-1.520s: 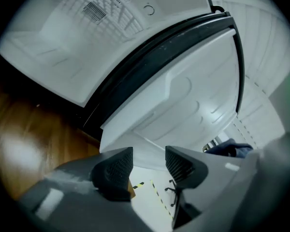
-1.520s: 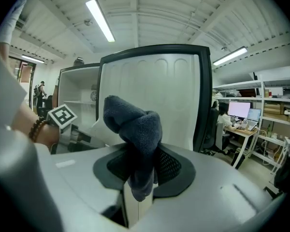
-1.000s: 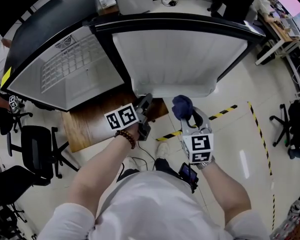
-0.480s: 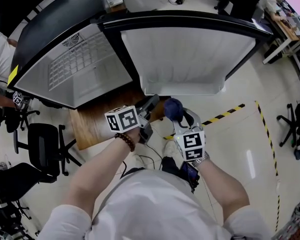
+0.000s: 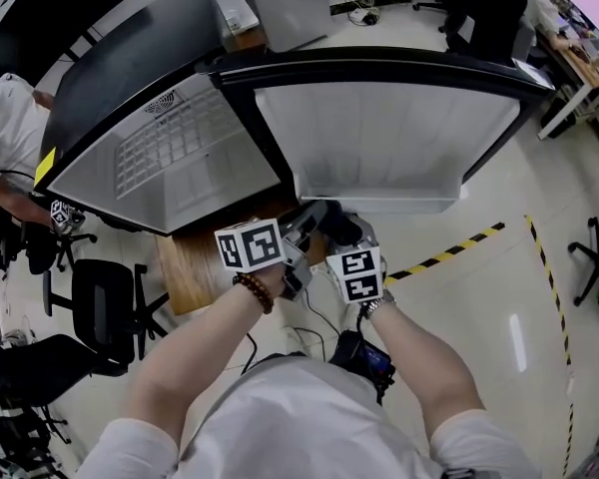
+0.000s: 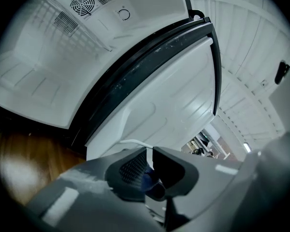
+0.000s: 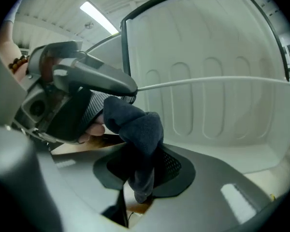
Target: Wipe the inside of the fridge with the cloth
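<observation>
The fridge (image 5: 170, 158) stands open, its white door (image 5: 379, 138) swung out to the right. A dark blue cloth (image 7: 140, 129) hangs bunched in my right gripper (image 7: 142, 170), which is shut on it. My left gripper (image 6: 150, 153) meets it from the left, and its jaws have just been closing with the cloth's upper end (image 6: 147, 178) between them. In the head view both grippers sit close together below the door's lower shelf, the left gripper (image 5: 314, 218) beside the right gripper (image 5: 347, 233), with the cloth (image 5: 339, 224) between. Both are outside the fridge.
A wooden board (image 5: 195, 267) lies under the fridge. Yellow-black tape (image 5: 449, 247) runs across the floor at the right. Office chairs (image 5: 100, 312) and a seated person (image 5: 5, 118) are at the left. The door's shelf rail (image 7: 212, 83) is straight ahead of the right gripper.
My right gripper has carried the cloth left and down to the left gripper. The left gripper has risen a little and its jaws have closed onto the cloth's end.
</observation>
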`<state>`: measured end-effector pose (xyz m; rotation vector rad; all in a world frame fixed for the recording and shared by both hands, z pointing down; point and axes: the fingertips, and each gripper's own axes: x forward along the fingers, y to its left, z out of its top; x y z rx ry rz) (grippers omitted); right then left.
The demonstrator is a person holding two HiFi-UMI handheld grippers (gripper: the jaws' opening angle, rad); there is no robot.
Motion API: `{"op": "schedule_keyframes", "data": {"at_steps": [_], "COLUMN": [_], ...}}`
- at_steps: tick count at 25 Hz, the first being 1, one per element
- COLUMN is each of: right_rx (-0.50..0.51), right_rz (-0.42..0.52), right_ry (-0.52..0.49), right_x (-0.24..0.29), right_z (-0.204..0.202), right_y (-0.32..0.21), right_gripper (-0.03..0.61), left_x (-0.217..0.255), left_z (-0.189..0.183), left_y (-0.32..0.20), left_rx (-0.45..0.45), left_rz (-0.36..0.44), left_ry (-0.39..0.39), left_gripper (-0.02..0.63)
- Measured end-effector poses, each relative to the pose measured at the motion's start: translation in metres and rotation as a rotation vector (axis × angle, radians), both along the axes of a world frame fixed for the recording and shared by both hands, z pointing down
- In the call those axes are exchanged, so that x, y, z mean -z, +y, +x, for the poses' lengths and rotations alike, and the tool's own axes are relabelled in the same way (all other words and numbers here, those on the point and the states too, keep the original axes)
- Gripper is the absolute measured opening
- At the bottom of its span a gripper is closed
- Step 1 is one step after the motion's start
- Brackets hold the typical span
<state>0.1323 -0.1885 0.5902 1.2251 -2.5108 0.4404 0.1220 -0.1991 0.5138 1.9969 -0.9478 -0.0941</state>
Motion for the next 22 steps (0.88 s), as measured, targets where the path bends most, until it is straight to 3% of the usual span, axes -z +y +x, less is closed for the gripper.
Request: {"op": "schedule_keyframes", "data": {"at_steps": [6, 12, 22], "right_rx": [0.016, -0.019, -0.186], "right_rz": [0.001, 0.02, 0.056], "right_ry": [-0.051, -0.045, 0.025], "right_x": [-0.004, -0.005, -0.002], "right_z": [-0.022, -0.022, 0.046], "right_y": [-0.026, -0.043, -0.058], "right_gripper": [0.103, 0.103, 0.103], "left_x": [0.0, -0.001, -0.005], "left_z": [-0.006, -0.009, -0.01], "left_y": [-0.001, 0.0, -0.001], "left_rx": [0.007, 0.011, 0.017], "left_rz": [-0.001, -0.006, -0.01], "left_ry": [0.008, 0.005, 0.02], "left_gripper": [0.006, 0.006, 0.006]}}
